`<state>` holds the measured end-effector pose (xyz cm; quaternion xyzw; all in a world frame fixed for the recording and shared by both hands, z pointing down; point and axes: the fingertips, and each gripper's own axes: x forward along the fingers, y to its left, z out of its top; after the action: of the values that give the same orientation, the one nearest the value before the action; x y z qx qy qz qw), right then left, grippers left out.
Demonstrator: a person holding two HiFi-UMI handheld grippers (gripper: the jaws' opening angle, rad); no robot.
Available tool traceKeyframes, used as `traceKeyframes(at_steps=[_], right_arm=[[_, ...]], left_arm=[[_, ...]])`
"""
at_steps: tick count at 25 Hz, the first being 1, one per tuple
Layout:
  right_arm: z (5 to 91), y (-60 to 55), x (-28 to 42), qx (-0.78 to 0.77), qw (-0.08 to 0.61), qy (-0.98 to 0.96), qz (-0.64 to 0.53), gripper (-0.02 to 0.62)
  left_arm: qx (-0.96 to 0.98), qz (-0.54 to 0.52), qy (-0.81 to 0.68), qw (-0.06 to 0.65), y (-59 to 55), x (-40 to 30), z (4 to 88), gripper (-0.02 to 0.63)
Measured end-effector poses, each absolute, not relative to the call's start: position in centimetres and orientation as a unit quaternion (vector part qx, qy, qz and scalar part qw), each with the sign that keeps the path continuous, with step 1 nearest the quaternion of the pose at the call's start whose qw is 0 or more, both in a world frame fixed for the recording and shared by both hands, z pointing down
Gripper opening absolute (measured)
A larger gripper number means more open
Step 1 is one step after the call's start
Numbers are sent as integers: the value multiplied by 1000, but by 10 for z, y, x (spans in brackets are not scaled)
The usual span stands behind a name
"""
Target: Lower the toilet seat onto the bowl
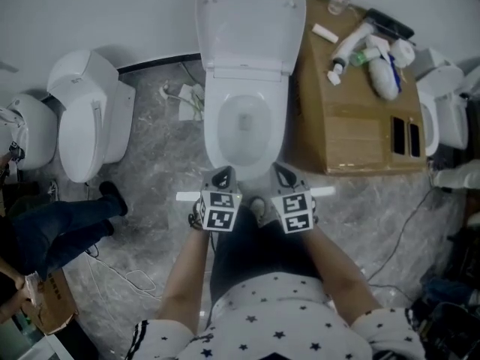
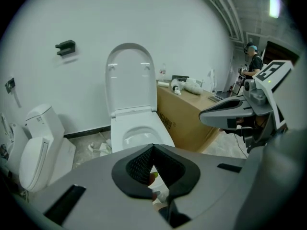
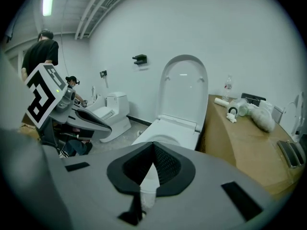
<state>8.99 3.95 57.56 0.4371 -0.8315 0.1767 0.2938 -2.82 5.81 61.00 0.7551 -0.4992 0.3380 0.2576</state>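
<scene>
Through the head camera, the left tongs (image 1: 223, 175) and right tongs (image 1: 285, 175) sit side by side at lower centre of the frame. They are just short of the toilet's front edge and not touching it. Both pairs of jaws are pressed together with nothing caught in them (each tongs' own camera shows the black pads meeting at a point, with only the toilet beyond). The marker cubes face up toward me, and my forearms run down to the bottom edge.

The seat (image 1: 216, 137) lies flat on the bowl (image 1: 244, 122), at upper centre. The lid (image 1: 247, 17) stands upright behind it against the white wall. From the left gripper view the seat looks level all the way round, and the lid rises straight above its hinge.

A cardboard box (image 1: 352, 126) stands just beside the toilet on the right of the frame. White rolls and a bottle (image 1: 375, 58) are strewn on its top toward the upper right corner. A second toilet (image 1: 90, 122) stands well apart at the left, with its lid down. Below it, at the left edge, a person's dark trouser leg and shoe (image 1: 67, 223) stretch across the grey mottled floor (image 1: 157, 148). Thin cables (image 1: 120, 276) trail toward the lower left.
</scene>
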Motion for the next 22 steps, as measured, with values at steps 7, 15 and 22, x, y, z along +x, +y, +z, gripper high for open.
traceKeyframes(at_steps=[7, 15, 22], right_arm=[[534, 42, 90, 441, 260, -843, 165, 8], [498, 41, 86, 440, 238, -850, 163, 8], [470, 38, 86, 435, 218, -861, 146, 6]], left_arm=[[761, 311, -512, 248, 53, -22, 569, -3], [760, 292, -529, 238, 53, -21, 536, -3], [768, 266, -534, 232, 53, -13, 503, -3]])
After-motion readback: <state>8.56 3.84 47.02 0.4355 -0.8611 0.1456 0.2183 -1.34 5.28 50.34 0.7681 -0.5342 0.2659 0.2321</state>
